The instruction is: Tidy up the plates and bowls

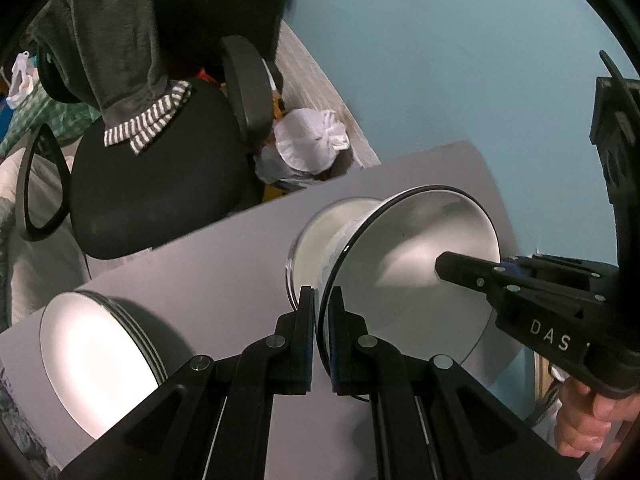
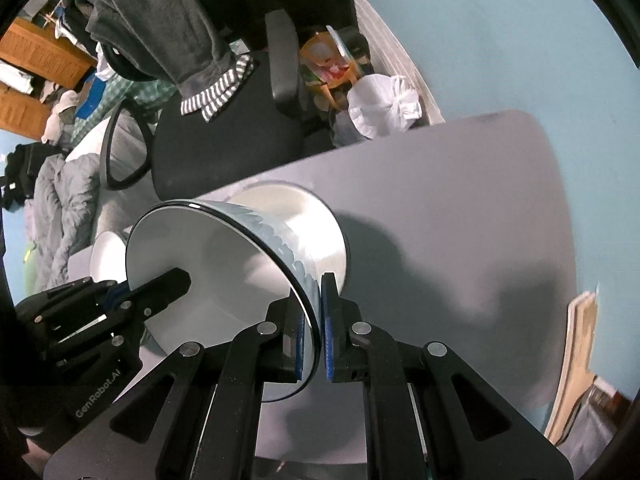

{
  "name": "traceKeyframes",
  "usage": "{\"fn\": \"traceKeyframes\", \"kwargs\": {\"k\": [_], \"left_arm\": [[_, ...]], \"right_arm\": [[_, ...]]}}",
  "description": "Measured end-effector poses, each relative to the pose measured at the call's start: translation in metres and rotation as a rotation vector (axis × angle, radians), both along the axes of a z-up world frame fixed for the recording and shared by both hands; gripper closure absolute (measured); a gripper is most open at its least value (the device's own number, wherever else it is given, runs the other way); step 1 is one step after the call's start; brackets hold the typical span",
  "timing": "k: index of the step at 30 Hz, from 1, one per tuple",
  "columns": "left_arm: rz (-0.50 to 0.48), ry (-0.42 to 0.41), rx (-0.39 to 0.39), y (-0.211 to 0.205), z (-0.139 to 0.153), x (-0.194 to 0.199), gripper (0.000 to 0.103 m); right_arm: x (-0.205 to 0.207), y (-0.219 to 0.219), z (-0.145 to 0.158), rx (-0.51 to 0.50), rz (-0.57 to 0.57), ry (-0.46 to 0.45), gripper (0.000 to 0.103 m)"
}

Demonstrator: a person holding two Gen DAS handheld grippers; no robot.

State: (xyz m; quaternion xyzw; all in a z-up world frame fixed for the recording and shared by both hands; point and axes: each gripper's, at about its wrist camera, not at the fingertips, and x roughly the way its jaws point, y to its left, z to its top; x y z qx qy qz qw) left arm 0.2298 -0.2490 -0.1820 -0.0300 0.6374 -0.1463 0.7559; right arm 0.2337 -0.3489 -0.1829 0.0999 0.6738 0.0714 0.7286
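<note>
Clamping opposite rims of a white bowl [image 1: 416, 248], left gripper [image 1: 323, 332], right gripper [image 2: 316, 332], plate stack [image 1: 100, 360] beside, office chair [image 1: 160, 184] behind table [image 1: 224, 264].

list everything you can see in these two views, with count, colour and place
bowl: one, white with a dark rim, held up over the table by both claws
plates: one stack, white, on the table's near left part; number unclear
table: one, grey, under the bowl
office chair: one, black, beyond the table
grey garment: one, with a striped cuff, draped over the chair
white bag: one, tied, on the floor by the blue wall
left claw: black, shut on the bowl's rim
right claw: black, shut on the opposite rim
hand: one, gripping the right claw's handle
</note>
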Motion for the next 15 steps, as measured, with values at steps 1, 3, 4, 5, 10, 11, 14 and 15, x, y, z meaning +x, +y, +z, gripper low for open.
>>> {"fn": "traceKeyframes", "kwargs": {"k": [1, 3, 4, 5, 10, 11, 14, 15], "left_arm": [[0.004, 0.003, 0.004, 0.0, -0.002, 0.004, 0.098], [0.013, 0.008, 0.008, 0.0, -0.006, 0.01, 0.098], [0.015, 0.011, 0.011, 0.0, -0.007, 0.011, 0.098], [0.015, 0.012, 0.016, 0.0, -0.009, 0.013, 0.098], [0.016, 0.03, 0.03, -0.001, -0.016, 0.016, 0.098], [0.017, 0.035, 0.03, -0.002, -0.018, 0.016, 0.098], [0.015, 0.048, 0.037, -0.003, -0.022, 0.017, 0.098], [0.012, 0.049, 0.04, -0.003, -0.023, 0.017, 0.098]], "right_arm": [[0.004, 0.0, -0.002, -0.001, 0.002, 0.003, 0.095], [0.01, 0.0, -0.006, 0.001, 0.001, 0.014, 0.095], [0.012, 0.0, -0.007, 0.002, 0.003, 0.019, 0.095], [0.014, 0.0, -0.009, 0.004, 0.003, 0.025, 0.095], [0.019, -0.001, -0.017, 0.012, 0.004, 0.053, 0.095], [0.019, -0.001, -0.019, 0.012, 0.005, 0.059, 0.095], [0.02, -0.002, -0.022, 0.01, 0.005, 0.071, 0.095], [0.02, -0.002, -0.023, 0.012, 0.004, 0.076, 0.095]]}}
